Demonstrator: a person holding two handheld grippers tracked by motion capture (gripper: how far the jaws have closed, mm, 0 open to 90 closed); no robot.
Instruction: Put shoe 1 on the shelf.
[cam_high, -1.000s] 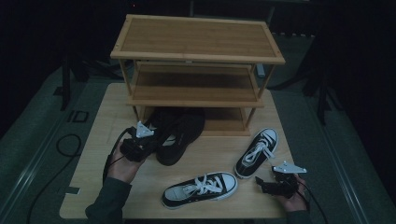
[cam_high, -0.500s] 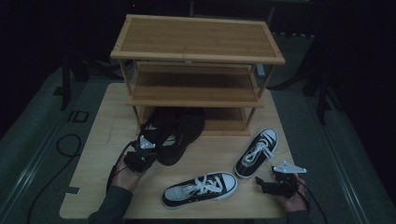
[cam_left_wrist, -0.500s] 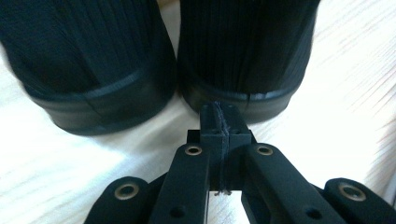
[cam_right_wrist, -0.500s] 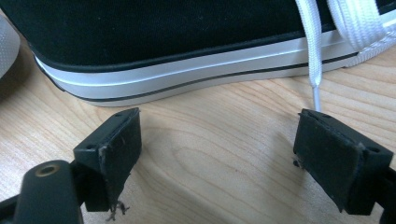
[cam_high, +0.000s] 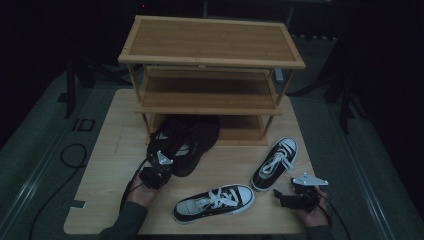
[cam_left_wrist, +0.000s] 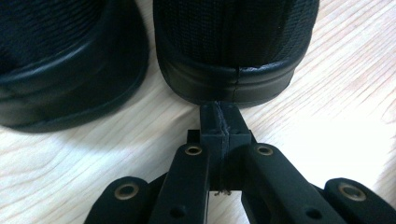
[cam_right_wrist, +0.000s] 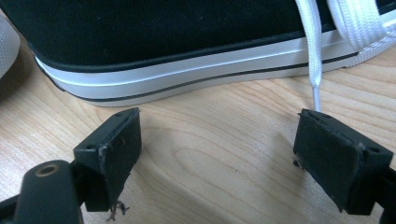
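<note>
Dim room, wooden worktop (cam_high: 110, 165) with a shoe rack (cam_high: 210, 75). Left gripper (cam_high: 156, 172) has slid down from the black shoes (cam_high: 187, 142) to their heels, jaws pressed together on nothing. Right gripper (cam_high: 300, 195) stays put by the sneakers (cam_high: 215, 202), jaws wide. Looks like lining up a push or regrasp.

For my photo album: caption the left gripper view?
Shut black claw nosing against an all-black shoe's rubber heel on pale wood table.
</note>
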